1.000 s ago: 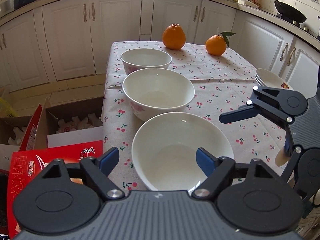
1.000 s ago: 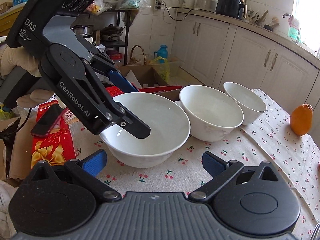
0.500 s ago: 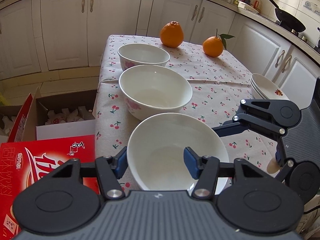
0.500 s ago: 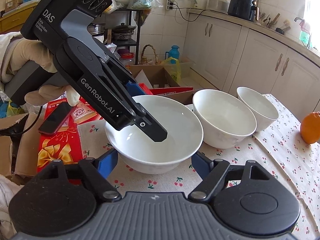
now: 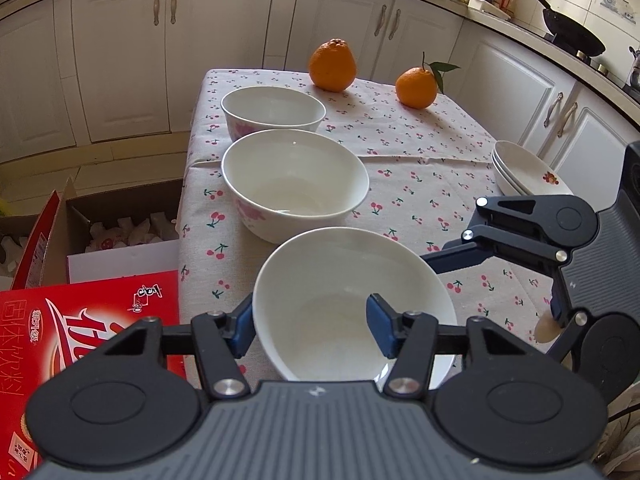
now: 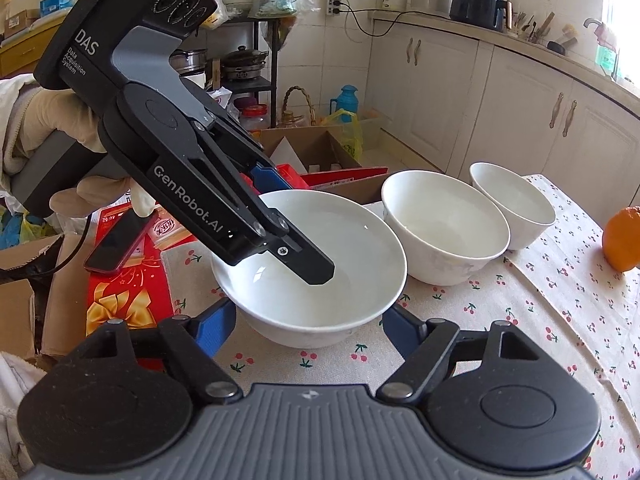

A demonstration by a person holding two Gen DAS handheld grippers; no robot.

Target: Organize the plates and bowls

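Observation:
Three white bowls stand in a row on the cherry-print tablecloth (image 5: 420, 148). The nearest bowl (image 5: 344, 304) is the widest; a middle bowl (image 5: 294, 184) and a far bowl (image 5: 274, 114) stand behind it. My left gripper (image 5: 310, 330) straddles the near bowl's left rim, one finger outside and one inside, still partly open. In the right wrist view the same bowl (image 6: 320, 264) sits between the fingers of my right gripper (image 6: 306, 326), which is open around its base. A stack of white plates (image 5: 524, 176) sits at the table's right edge.
Two oranges (image 5: 332, 66) (image 5: 416, 88) sit at the table's far end. A red gift box (image 5: 80, 320) and an open cardboard box (image 5: 120, 224) lie on the floor left of the table. White kitchen cabinets (image 5: 224, 32) run behind.
Both grippers have moved in on the near bowl. The left fingers have narrowed across its rim; the right fingers have narrowed around its base. The bowls have not moved.

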